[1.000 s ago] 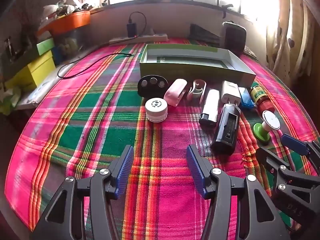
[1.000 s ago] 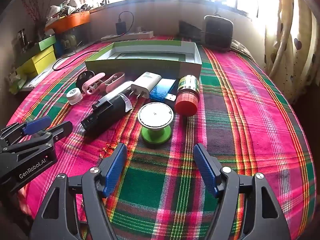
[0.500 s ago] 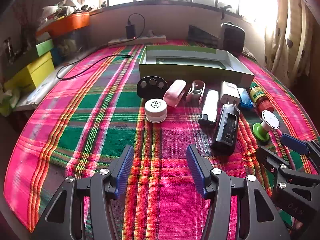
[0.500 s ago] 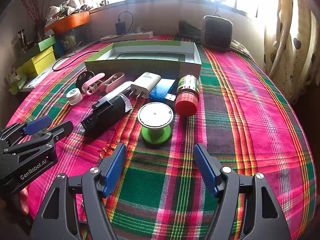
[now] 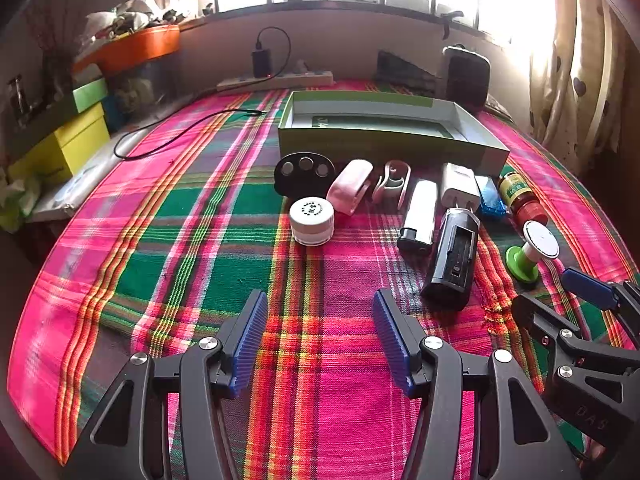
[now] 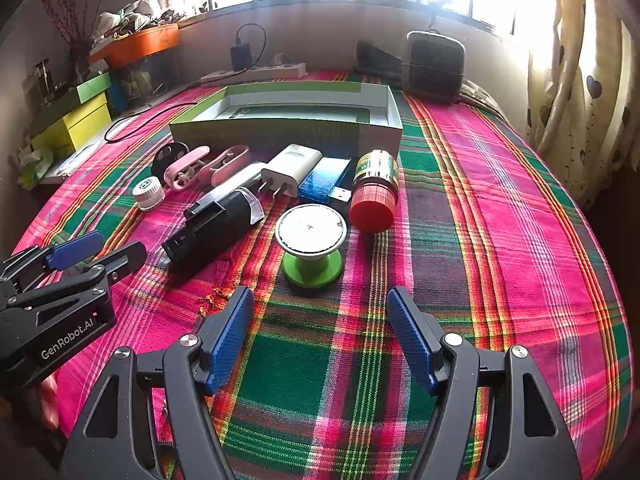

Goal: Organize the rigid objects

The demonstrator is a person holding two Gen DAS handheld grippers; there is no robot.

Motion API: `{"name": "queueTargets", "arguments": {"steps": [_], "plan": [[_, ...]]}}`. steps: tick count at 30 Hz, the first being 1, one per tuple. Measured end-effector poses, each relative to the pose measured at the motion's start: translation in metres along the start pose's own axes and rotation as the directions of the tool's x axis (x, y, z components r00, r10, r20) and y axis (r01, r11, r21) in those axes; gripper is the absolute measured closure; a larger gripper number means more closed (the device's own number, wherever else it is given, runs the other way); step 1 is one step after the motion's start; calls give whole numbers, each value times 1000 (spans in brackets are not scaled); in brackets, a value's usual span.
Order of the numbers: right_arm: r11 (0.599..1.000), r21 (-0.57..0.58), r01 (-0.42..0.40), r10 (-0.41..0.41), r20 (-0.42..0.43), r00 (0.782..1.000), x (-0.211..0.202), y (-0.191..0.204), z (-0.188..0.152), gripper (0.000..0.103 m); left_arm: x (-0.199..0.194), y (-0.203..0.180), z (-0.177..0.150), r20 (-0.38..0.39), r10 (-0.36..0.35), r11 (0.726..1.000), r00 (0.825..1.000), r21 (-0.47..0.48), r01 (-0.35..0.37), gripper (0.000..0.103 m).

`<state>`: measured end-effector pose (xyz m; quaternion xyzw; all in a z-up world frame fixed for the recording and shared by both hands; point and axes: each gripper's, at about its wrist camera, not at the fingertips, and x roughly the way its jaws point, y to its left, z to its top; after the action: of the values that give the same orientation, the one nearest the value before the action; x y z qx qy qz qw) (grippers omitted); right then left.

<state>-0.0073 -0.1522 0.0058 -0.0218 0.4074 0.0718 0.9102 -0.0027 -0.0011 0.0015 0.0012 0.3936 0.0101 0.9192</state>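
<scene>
Rigid objects lie in a loose row on the plaid cloth point(image 6: 500, 208), just in front of the open green box point(image 6: 288, 128), which sits toward the window end. From the left: black disc with holes point(image 5: 305, 172), white round jar point(image 5: 312, 221), pink clip point(image 5: 352, 185), a second pale clip point(image 5: 393, 184), white lighter-like case point(image 5: 418, 216), white plug adapter point(image 6: 292, 168), blue USB stick point(image 6: 325, 180), red-capped bottle point(image 6: 374, 192) on its side. Nearer the tools: black oblong device point(image 6: 212, 228), lying aslant, and green-footed spool point(image 6: 311, 242), upright. In the left wrist view the adapter partly hides the USB stick, and the box interior shows only a dark printed floor; its lettering is unreadable. The pink clips overlap in the right wrist view and their outlines are hard to separate. Window glare washes out the sill. Left gripper point(image 5: 320, 312) is spread wide, holding nothing, above bare cloth short of the jar. Right gripper point(image 6: 320, 304) is likewise spread, empty, just short of the spool. Each tool shows at the edge of the other's view, cut off by the frame. Open cloth lies to the right of the bottle as far as the curtain point(image 6: 580, 100); to the left, a black cable point(image 5: 180, 132) crosses the cloth near stacked yellow boxes point(image 5: 60, 148).
</scene>
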Motion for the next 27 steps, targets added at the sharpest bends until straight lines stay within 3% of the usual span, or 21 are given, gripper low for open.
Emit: {"name": "queueTargets", "arguments": {"steps": [27], "plan": [[1000, 0, -1, 1, 0, 1000, 1, 0, 1, 33, 0, -1, -2, 4, 1, 1000, 1000, 1, -1, 49]]}}
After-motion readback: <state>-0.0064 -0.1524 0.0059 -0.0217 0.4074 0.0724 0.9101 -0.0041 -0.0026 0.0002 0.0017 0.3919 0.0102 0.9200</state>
